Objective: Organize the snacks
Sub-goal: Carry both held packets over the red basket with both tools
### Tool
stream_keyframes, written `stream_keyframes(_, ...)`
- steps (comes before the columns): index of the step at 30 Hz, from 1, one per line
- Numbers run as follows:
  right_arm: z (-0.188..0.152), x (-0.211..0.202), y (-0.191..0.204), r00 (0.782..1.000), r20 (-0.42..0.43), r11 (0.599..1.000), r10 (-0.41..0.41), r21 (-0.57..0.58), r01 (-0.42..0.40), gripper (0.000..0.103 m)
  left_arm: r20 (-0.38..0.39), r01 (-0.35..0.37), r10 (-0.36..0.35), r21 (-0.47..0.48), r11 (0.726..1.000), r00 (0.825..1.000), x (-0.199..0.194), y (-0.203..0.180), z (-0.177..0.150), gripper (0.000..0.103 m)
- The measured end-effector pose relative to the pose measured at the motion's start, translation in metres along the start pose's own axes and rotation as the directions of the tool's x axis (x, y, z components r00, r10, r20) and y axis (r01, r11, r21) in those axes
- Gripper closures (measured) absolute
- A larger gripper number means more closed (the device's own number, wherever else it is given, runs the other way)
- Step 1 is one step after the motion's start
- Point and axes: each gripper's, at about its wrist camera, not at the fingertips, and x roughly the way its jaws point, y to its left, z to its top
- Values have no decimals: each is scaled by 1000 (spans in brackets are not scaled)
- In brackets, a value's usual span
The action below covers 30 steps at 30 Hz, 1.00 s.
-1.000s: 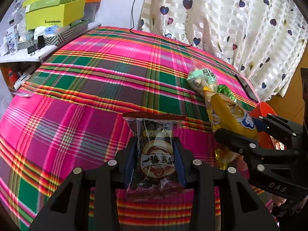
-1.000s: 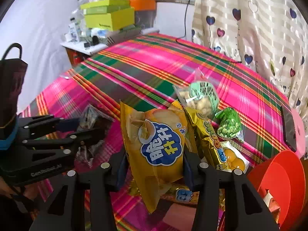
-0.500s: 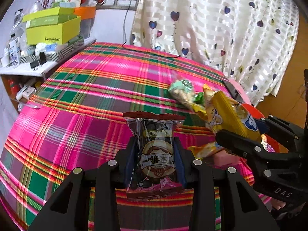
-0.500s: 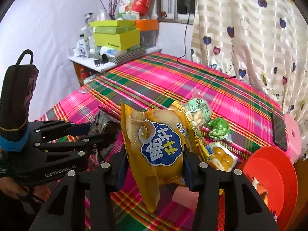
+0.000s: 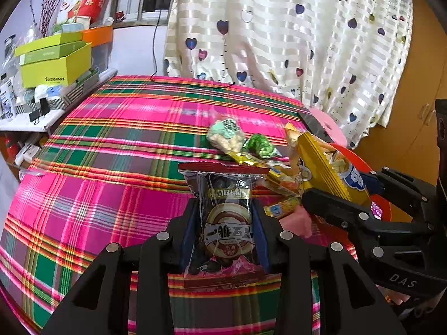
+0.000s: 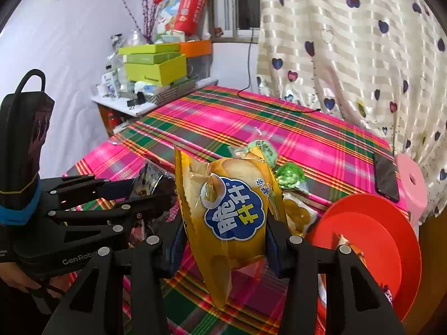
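The left gripper (image 5: 227, 223) is closed on a dark clear-wrapped snack (image 5: 227, 217), its two fingers pressed against the packet's sides; the packet stands upright between them, its red sealed edge on top, raised above the plaid cloth (image 5: 111, 139). The right gripper (image 6: 226, 231) is clamped the same way on a yellow chip bag (image 6: 232, 212) with a blue cloud-shaped logo — the bag is held upright and hangs down below the fingers. In the left view that chip bag (image 5: 321, 167) sits just right of the dark snack, with the right gripper's black frame beneath it.

On the cloth beyond the grippers lie more snacks close together: a pale green bag (image 5: 226, 136), a small green packet (image 5: 261, 146) beside it, and gold wrappers (image 5: 279, 177) nearer the grippers. A red bowl (image 6: 368, 237) sits at the table's right edge — something lies inside it, too hidden to name. A black phone (image 6: 387, 177) lies near the far right edge, next to a pink stool (image 6: 412, 184). Yellow-green boxes (image 6: 155, 64) are stacked on a side shelf, and a heart-print curtain (image 5: 293, 42) hangs behind the table.
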Motion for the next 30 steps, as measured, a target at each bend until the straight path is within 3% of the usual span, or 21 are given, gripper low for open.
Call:
stream_keyframes(17, -16, -25, -31, 999, 20, 997, -45, 66, 44, 57, -6, 39, -39, 63, 997, 999, 5, -39, 8, 65)
stream_keyframes(30, -37, -41, -83, 991, 7, 978, -132, 164, 129, 57, -46, 136, -130, 175, 975, 990, 30, -101, 24, 65)
